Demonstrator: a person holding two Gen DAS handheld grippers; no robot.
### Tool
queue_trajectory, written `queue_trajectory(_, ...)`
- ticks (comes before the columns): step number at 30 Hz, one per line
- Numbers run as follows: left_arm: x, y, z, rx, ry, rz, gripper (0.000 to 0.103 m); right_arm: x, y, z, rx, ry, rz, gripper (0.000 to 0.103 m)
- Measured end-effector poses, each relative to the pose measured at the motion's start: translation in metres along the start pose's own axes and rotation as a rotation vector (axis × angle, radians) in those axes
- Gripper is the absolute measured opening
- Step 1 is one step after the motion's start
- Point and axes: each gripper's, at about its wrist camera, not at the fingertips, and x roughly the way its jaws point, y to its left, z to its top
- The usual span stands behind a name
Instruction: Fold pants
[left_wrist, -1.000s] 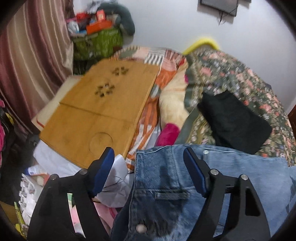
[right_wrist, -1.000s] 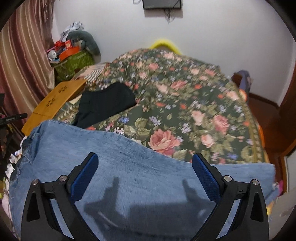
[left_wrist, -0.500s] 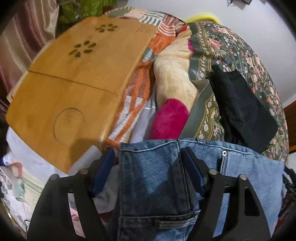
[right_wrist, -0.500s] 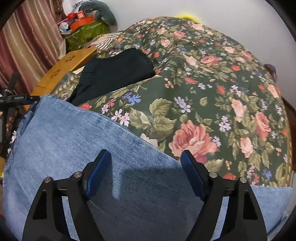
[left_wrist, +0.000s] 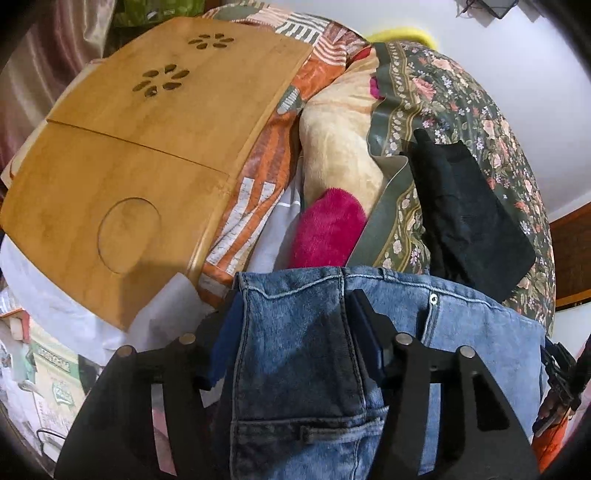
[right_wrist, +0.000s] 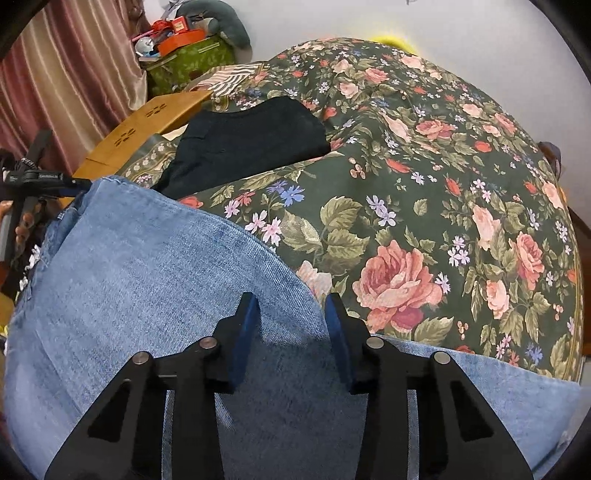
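Both grippers on the jeans (right_wrist: 147, 288) near bed (right_wrist: 461, 166) edge: left gripper (left_wrist: 291, 332) clamps waistband, right gripper (right_wrist: 291, 325) half-closed at far edge, grip unclear; we've no fold done yet.

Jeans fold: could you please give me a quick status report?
Left gripper astride jeans waistband, grip unclear. Right gripper narrowed over leg edge. Black garment lies just beyond.

A home bedroom: floral bedspread (right_wrist: 424, 177) (roses), curtain (right_wrist: 74, 74), bamboo lap table (left_wrist: 147, 147).
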Motion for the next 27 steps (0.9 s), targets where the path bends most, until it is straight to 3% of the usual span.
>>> queue_trajectory(5, -0.011, 0.005, -0.005, 0.032, -0.041, 0.083, 0.059, 0.0, 0.001, -0.002, 0.014, -0.011, 0.008, 0.031)
queue_trajectory(7, -0.012, 0.011, -0.006, 0.016, -0.053, 0.064, 0.06, 0.0, 0.0, -0.002, 0.013, -0.013, 0.006, 0.03)
queue_trajectory(11, 0.015, 0.021, -0.003, -0.043, 0.031, 0.016, 0.06, 0.001, 0.002, -0.002, 0.019, -0.015, 0.01, 0.027)
queue_trajectory(14, 0.02, 0.024, 0.0, -0.077, 0.024, -0.023, 0.055, 0.001, 0.004, -0.003, 0.023, -0.019, 0.01, 0.022)
queue_trajectory(16, 0.023, 0.026, 0.001, -0.09, 0.036, -0.08, 0.033, 0.001, 0.004, -0.002, 0.022, -0.022, 0.01, 0.018)
queue_trajectory(17, 0.023, 0.025, 0.002, -0.089, 0.039, -0.064, 0.026, 0.0, 0.005, -0.003, 0.019, -0.023, 0.009, 0.015)
queue_trajectory(18, 0.025, 0.023, 0.002, -0.069, 0.051, -0.028, 0.006, -0.001, 0.005, -0.003, 0.019, -0.024, 0.009, 0.014)
queue_trajectory(21, 0.023, 0.02, -0.002, -0.053, 0.048, -0.012, 0.004, -0.004, 0.007, -0.004, 0.02, -0.027, 0.007, 0.01)
queue_trajectory(27, -0.023, 0.009, -0.005, -0.003, -0.068, 0.013, 0.003, -0.025, 0.011, -0.005, 0.03, -0.062, 0.001, 0.008)
